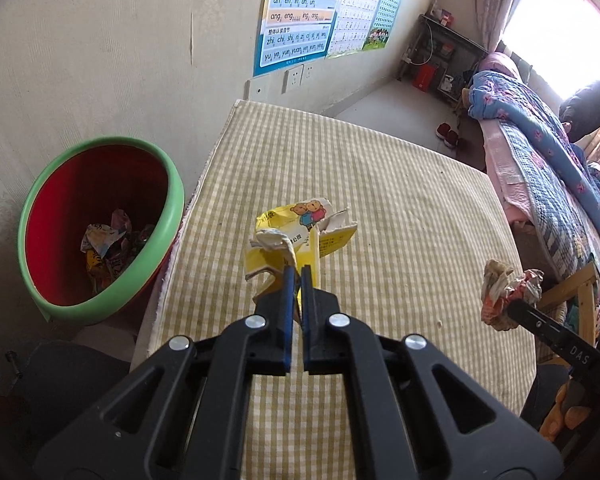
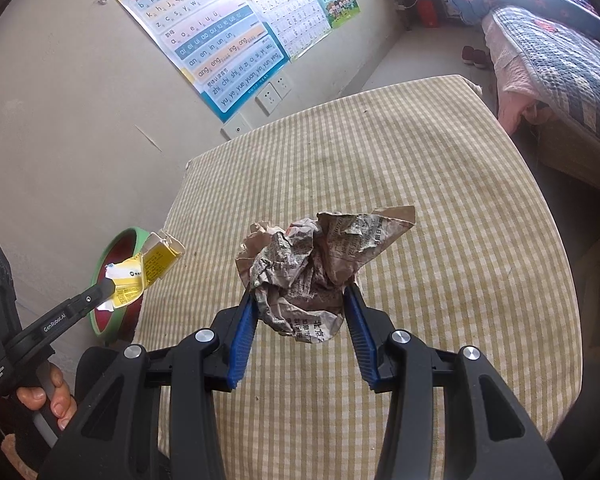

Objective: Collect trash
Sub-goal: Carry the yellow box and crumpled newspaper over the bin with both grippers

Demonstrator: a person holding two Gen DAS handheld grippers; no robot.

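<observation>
- My left tool (image 1: 297, 270) was clamped narrow on a torn yellow cardboard carton printed with cartoon bears (image 1: 300, 232), held clear above the table draped in yellow-checked cloth (image 1: 380, 184).
- My right tool (image 2: 304, 300) gripped a crumpled ball of printed newspaper (image 2: 312, 264), its blue pads pressing either side, also off the table.
- The round bin with a green rim and red inside (image 1: 96, 228), already holding scraps, stood on the floor at the table's edge, at about ten o'clock from the left tool.
- I judged the left hand nearer the bin, so the carton should drop first.
</observation>
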